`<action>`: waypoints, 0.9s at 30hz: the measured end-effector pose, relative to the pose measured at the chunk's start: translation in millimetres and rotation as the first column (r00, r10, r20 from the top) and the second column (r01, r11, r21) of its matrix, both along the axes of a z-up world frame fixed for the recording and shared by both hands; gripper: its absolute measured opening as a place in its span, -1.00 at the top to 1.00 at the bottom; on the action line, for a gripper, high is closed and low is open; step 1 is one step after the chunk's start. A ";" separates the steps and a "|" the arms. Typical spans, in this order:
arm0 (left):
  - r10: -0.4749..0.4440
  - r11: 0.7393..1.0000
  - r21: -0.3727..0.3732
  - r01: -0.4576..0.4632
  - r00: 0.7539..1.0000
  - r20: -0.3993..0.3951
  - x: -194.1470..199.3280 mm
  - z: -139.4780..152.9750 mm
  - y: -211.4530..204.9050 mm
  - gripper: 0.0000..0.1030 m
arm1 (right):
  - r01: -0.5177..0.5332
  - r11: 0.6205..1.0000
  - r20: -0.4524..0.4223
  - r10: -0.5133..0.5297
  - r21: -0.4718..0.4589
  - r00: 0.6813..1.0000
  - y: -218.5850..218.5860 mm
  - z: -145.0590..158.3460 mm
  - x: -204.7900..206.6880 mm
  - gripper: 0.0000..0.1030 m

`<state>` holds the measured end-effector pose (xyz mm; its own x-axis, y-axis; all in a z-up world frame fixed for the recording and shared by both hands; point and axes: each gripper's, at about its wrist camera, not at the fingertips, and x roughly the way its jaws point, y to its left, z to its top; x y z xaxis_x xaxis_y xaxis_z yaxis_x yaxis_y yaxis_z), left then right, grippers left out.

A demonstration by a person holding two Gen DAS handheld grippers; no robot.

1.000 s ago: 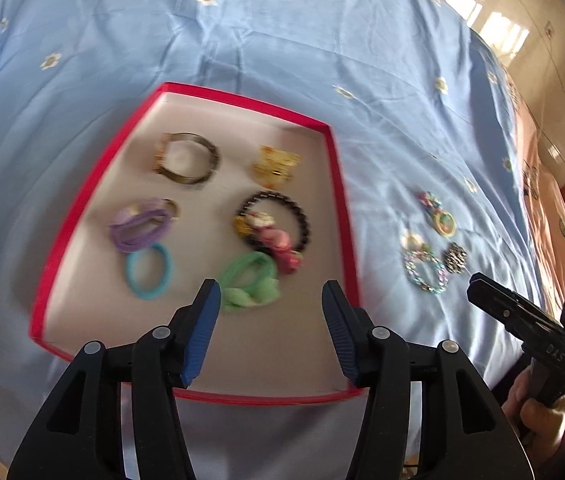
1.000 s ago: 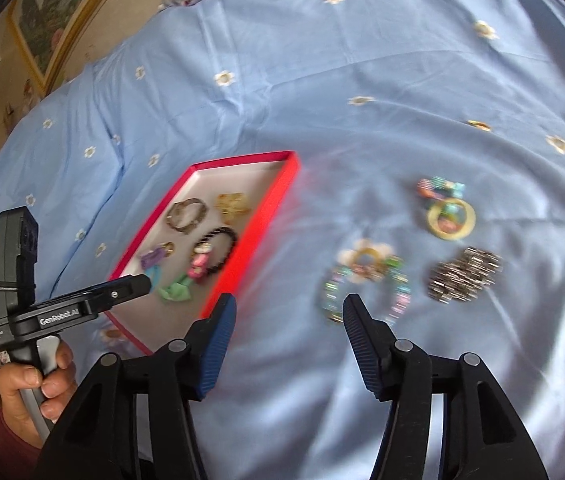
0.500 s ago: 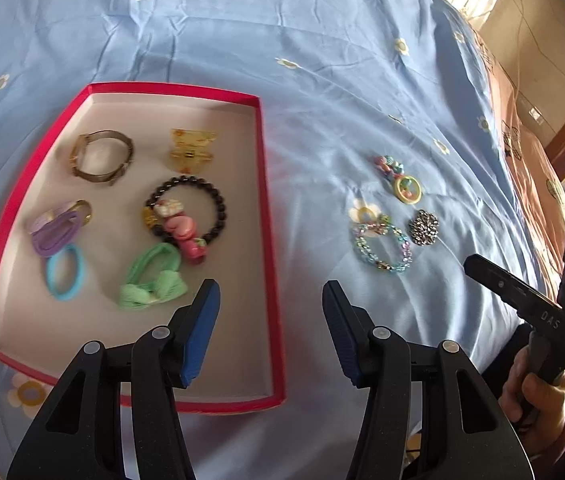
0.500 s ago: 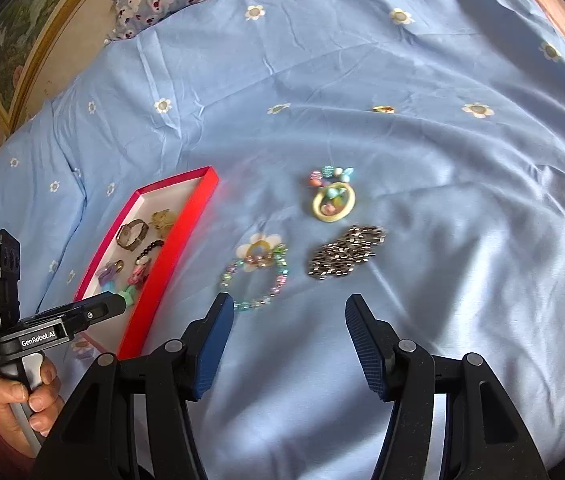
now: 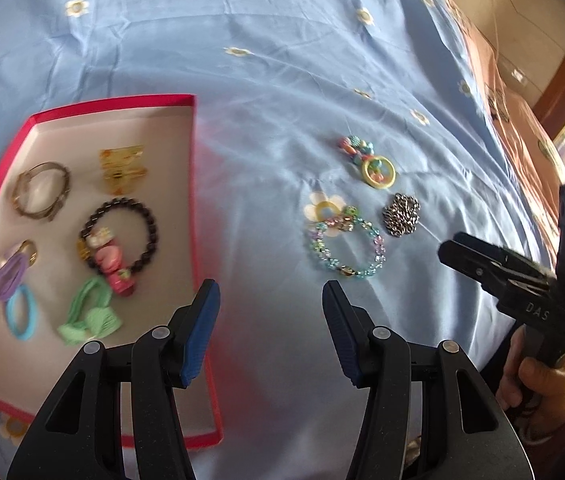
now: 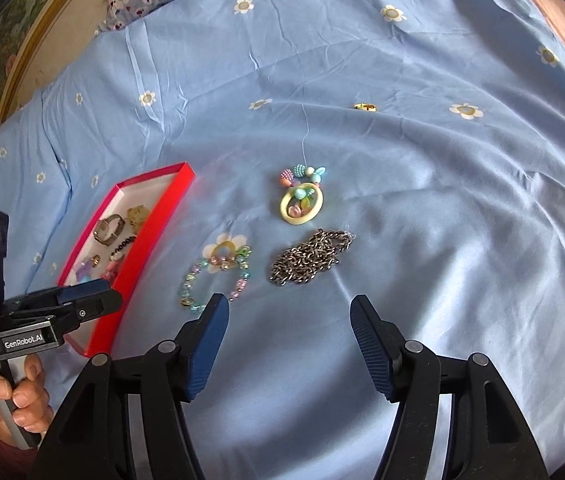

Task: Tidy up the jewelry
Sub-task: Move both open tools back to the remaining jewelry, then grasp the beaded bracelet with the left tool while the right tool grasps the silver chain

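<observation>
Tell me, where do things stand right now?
Left gripper open, empty. Right gripper opening, empty. Beaded bracelet, metal chain outside red tray. Nothing blocking.

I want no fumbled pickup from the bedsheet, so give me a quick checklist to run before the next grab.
1. Right gripper empty, jaws opening: ok.
2. Left gripper open and empty: ok.
3. Metal chain lying apart from the pastel bead bracelet: ok.
4. Ring charm clear of the chain: ok.
5. Red tray has bare floor for more pieces: ok.
6. Chain untangled enough to lift in one piece: cannot tell.
</observation>
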<state>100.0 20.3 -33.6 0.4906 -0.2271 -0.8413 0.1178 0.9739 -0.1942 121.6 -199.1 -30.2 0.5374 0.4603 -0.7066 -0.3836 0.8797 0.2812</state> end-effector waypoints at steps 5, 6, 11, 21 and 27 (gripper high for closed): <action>-0.041 0.999 0.013 0.041 0.999 -0.016 14.8 -6.9 -15.8 -0.02 | -0.025 0.998 -0.004 0.025 -0.049 1.000 5.6 -5.5 13.3 -0.27; -0.049 0.999 0.013 0.049 0.999 -0.021 19.5 -8.3 -19.2 -0.02 | -0.029 0.998 -0.007 0.029 -0.057 1.000 6.2 -6.9 16.5 -0.28; -0.087 0.996 -0.003 0.087 0.995 -0.041 36.2 -14.6 -30.6 -0.02 | -0.038 0.997 -0.014 0.037 -0.071 0.999 6.6 -9.5 24.4 -0.35; -0.159 0.983 0.084 0.162 0.986 -0.048 47.2 -31.7 -46.3 0.87 | -0.063 0.991 -0.001 0.063 -0.119 0.998 15.5 -15.2 36.0 -0.45; -0.147 0.989 0.014 0.147 0.989 -0.026 43.4 -27.4 -32.4 0.88 | -0.081 0.971 0.035 0.092 -0.223 0.995 35.2 -25.0 41.8 -0.45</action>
<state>143.4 -12.0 -60.9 0.4319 -0.2820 -0.8567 0.2552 0.9493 -0.1838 163.4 -163.8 -55.2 0.5361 0.3412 -0.7721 -0.4688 0.8810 0.0637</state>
